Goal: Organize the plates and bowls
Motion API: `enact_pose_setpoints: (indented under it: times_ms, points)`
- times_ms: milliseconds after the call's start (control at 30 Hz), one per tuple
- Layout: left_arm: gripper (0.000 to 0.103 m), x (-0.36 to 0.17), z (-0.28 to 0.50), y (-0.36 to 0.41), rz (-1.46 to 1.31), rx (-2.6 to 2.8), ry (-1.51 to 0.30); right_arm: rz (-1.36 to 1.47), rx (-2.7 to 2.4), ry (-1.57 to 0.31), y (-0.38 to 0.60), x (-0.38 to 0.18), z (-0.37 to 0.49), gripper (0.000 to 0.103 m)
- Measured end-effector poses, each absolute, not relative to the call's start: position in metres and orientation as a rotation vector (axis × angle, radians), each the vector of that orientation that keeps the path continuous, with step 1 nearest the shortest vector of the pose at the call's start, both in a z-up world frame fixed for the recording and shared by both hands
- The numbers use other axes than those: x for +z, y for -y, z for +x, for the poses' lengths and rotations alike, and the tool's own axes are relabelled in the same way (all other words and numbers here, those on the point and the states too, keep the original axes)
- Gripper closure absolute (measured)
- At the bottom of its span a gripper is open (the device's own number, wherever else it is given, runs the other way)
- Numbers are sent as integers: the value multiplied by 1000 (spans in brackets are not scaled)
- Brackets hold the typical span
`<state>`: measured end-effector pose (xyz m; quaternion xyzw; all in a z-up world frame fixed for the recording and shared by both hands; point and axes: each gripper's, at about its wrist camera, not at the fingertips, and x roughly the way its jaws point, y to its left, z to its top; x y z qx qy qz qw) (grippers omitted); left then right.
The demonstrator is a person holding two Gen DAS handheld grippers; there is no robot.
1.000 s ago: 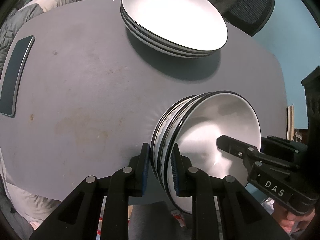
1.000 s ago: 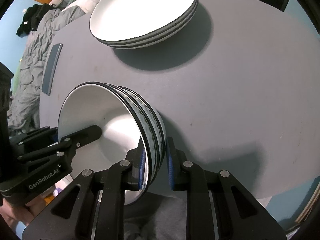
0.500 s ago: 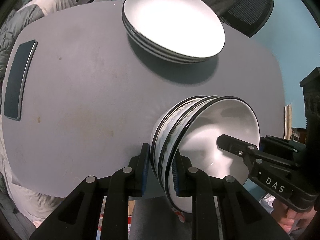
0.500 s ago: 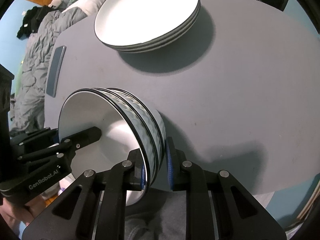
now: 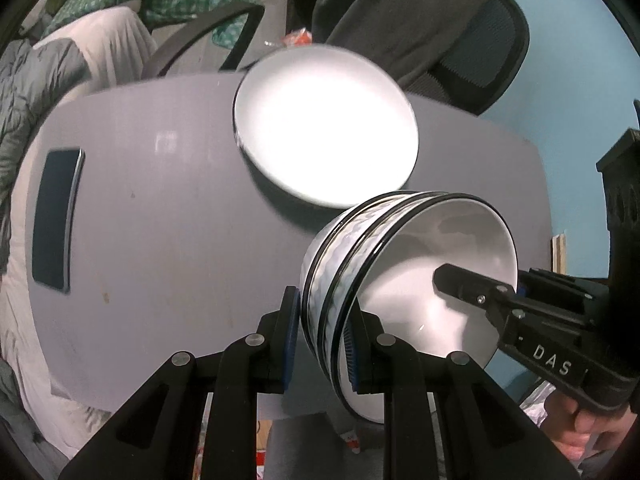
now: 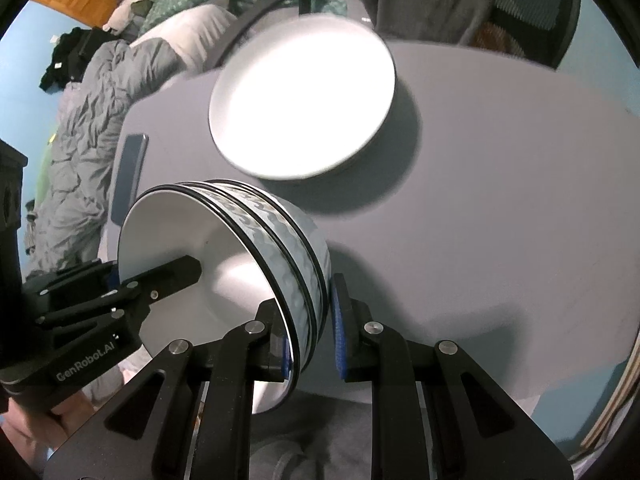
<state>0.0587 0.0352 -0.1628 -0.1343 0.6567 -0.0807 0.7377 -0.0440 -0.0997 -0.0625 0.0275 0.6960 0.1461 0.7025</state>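
Note:
Three nested white bowls (image 5: 420,256) with black rims and a wavy outer pattern hang tilted above the grey table (image 5: 180,272), near its front edge. My left gripper (image 5: 322,344) is shut on their left wall, one pad inside and one outside. On the opposite wall my right gripper (image 6: 310,340) is shut the same way on the bowls (image 6: 180,240). Its inner finger (image 5: 460,282) shows inside the top bowl in the left wrist view. A stack of white plates (image 5: 324,136) (image 6: 300,96) sits on the table beyond, blurred.
A dark phone (image 5: 56,216) (image 6: 130,172) lies flat near the table's left edge. An office chair (image 5: 492,40) draped with a dark garment stands behind the table. Grey and white bedding (image 6: 88,120) lies to the left. A hand (image 5: 588,432) holds the right gripper.
Both grippers have risen with the bowl stack between them. The table and plates now look farther away, and more of the chair and bedding shows. Both grips are unchanged.

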Motion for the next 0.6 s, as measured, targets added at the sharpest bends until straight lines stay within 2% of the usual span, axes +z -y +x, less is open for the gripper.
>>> enact_pose_setpoints:
  times_ms: [300, 600]
  points:
    - [83, -149, 108, -45, -305, -160, -1401, 32, 333, -1504, 92, -48, 8, 86]
    - [83, -169, 155, -50, -328, -114, -1432, 17, 349, -1531, 84, -64, 58, 86]
